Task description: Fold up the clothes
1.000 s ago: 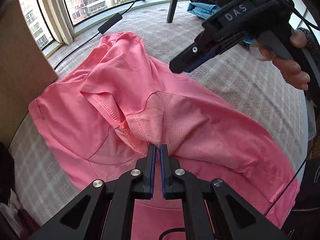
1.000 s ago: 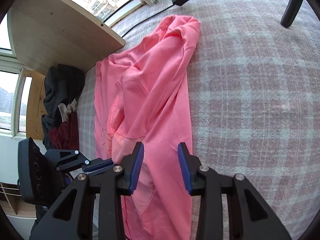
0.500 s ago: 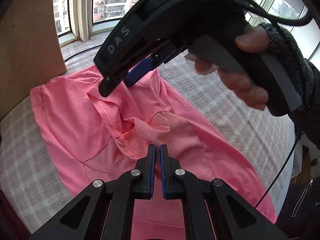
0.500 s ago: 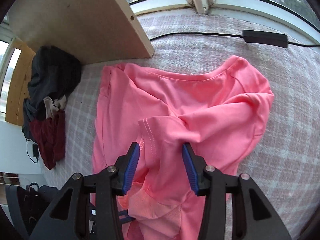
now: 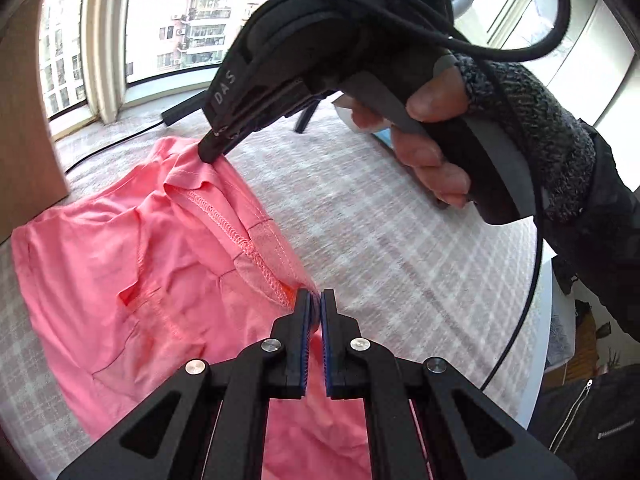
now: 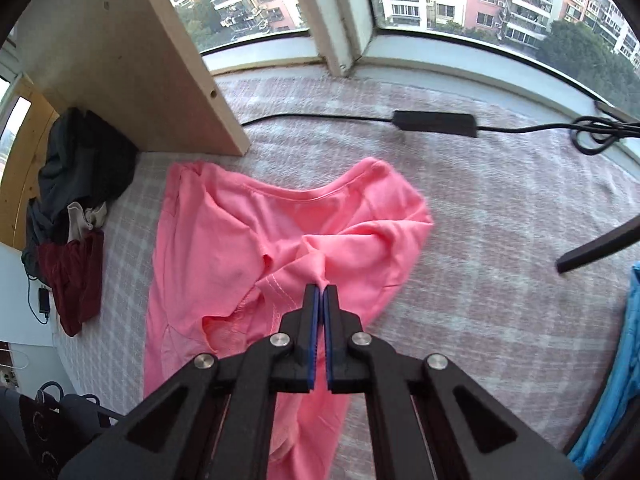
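A pink shirt (image 5: 132,264) lies rumpled on the grey checked cover (image 5: 380,240). My left gripper (image 5: 315,297) is shut on a stitched hem of the shirt, with pink cloth pinched between its blue pads. In the left wrist view my right gripper (image 5: 208,154), held by a person's hand (image 5: 432,152), bites a fold of the shirt farther back and lifts it. Seen from the right wrist, the right gripper (image 6: 321,291) is shut on that raised fold of the pink shirt (image 6: 224,240). The hem runs taut between the two grips.
A wooden panel (image 6: 132,60) stands at the shirt's far left corner. A black cable with an adapter (image 6: 436,123) crosses the cover near the window. A dark tripod leg (image 6: 600,250) and blue cloth (image 6: 628,360) lie to the right. Dark and maroon clothes (image 6: 76,240) are piled at the left.
The right gripper came down over the shirt's fold and shut on it, then lifted it. The left gripper kept its grip on the hem and rose a little, pulling the cloth taut.
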A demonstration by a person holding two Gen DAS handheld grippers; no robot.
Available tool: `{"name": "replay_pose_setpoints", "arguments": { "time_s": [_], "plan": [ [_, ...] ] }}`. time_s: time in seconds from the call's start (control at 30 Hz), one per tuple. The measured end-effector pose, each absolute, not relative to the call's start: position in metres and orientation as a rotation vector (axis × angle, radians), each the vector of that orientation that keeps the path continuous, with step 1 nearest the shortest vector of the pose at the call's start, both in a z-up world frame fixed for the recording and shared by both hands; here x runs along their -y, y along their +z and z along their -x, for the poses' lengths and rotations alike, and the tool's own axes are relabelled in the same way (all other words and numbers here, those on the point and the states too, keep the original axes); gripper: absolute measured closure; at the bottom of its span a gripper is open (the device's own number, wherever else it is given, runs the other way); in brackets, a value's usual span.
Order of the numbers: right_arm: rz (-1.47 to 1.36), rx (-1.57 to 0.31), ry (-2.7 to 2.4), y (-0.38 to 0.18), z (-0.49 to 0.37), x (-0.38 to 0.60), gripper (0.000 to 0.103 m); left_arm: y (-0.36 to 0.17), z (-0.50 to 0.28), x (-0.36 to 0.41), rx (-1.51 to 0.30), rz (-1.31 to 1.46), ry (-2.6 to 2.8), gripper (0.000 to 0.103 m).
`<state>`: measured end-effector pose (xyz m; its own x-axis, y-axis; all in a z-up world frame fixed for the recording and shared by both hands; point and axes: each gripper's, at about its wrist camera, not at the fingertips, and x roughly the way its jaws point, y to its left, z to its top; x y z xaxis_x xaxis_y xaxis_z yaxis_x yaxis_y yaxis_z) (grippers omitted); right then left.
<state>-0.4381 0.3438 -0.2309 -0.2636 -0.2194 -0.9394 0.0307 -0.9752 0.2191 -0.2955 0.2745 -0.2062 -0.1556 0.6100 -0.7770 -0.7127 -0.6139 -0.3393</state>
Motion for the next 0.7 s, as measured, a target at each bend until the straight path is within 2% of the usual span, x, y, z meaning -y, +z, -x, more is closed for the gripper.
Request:
{"name": "replay_pose_setpoints", "arguments": {
  "time_s": [0.1,0.17,0.27,0.33,0.4,0.53,0.7],
  "plan": [
    [-1.819,0.234,-2.442,-0.221,0.425,-0.383,0.1,-0.199,0.289,-0.32,-0.125,1.158,1.826,0.098],
    [-1.846,0.168,-2.533,-0.218,0.416,-0.407,0.1,-0.201,0.285,-0.354,-0.097,1.135,1.769,0.1],
    [-1.941,0.114,-2.618,-0.226,0.415,-0.447,0.1,-0.221,0.287,-0.394,-0.005,1.215,1.677,0.083],
    [-2.006,0.113,-2.619,-0.234,0.414,-0.466,0.098,-0.234,0.283,-0.406,-0.005,1.287,1.672,0.085],
    [-1.974,0.148,-2.63,-0.231,0.407,-0.476,0.097,-0.231,0.27,-0.396,-0.031,1.276,1.698,0.085],
    [-1.869,0.285,-2.54,-0.226,0.392,-0.476,0.08,-0.222,0.247,-0.355,-0.116,1.277,1.815,0.082],
    [-1.841,0.286,-2.445,-0.23,0.368,-0.462,0.079,-0.205,0.21,-0.273,-0.109,1.37,1.971,0.082]
  ]
}}
